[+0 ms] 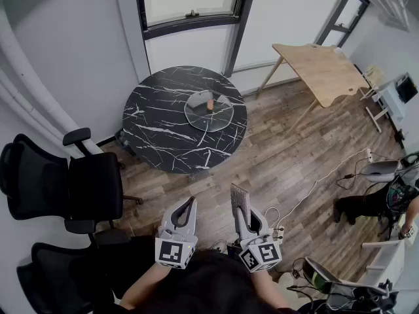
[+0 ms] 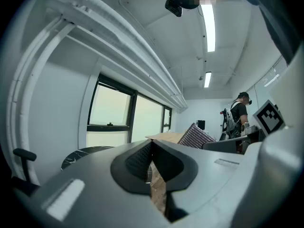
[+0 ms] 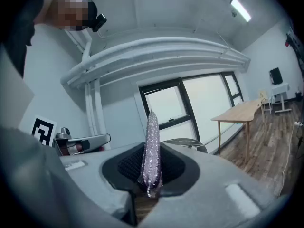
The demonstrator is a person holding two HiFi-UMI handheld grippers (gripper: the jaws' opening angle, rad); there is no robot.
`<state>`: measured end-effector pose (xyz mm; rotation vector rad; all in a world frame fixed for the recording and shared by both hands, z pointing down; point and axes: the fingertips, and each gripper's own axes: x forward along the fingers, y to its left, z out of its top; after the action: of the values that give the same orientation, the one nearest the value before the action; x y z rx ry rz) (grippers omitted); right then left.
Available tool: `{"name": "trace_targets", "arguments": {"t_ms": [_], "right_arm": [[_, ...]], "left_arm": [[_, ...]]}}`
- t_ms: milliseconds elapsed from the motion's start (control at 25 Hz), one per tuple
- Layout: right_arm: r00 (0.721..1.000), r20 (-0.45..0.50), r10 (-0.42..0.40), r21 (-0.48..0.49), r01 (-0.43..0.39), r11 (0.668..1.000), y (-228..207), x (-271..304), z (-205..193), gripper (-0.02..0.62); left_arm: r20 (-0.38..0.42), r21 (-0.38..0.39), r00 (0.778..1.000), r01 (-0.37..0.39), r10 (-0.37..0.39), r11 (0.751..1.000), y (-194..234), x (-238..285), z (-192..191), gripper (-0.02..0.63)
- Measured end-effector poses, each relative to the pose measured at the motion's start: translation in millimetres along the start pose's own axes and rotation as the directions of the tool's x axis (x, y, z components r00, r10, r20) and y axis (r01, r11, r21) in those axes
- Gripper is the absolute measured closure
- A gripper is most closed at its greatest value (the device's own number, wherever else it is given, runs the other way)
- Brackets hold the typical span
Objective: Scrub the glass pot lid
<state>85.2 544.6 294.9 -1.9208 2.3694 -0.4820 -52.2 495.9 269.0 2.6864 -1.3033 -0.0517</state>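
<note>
The glass pot lid (image 1: 209, 108), with a brown knob, lies on the round black marble table (image 1: 163, 120) far ahead of me. Both grippers are held low, close to my body, well short of the table. My right gripper (image 1: 239, 201) is shut on a glittery silver scrubbing pad (image 3: 152, 146), which stands upright between its jaws; the same pad (image 2: 195, 137) shows edge-on in the left gripper view. My left gripper (image 1: 190, 203) is shut with nothing in it, its jaws meeting at the tips (image 2: 151, 167).
Two black office chairs (image 1: 78, 188) stand at my left. A wooden table (image 1: 327, 70) is at the back right, with white cables (image 1: 321, 182) across the wood floor. Another person (image 1: 380, 198) is at the right edge. Windows (image 1: 190, 5) are behind the round table.
</note>
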Motion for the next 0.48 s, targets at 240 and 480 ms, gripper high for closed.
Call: {"name": "trace_targets", "arguments": {"t_ms": [240,480], "right_arm": [[1.000,0.009,-0.014,0.017,0.014,1.000,3.4,3.9,-0.9,0.523],[1.000,0.011,-0.017,0.006,0.017,1.000,17.7,11.9,-0.5,0.520]], "left_arm": [[-0.015,0.009,1.000,0.014,-0.014,1.000,8.2,-4.2,-5.7,0.604],[-0.019,0.004,1.000,0.020,-0.020,1.000,22.6,-8.4,-3.3,0.603]]}}
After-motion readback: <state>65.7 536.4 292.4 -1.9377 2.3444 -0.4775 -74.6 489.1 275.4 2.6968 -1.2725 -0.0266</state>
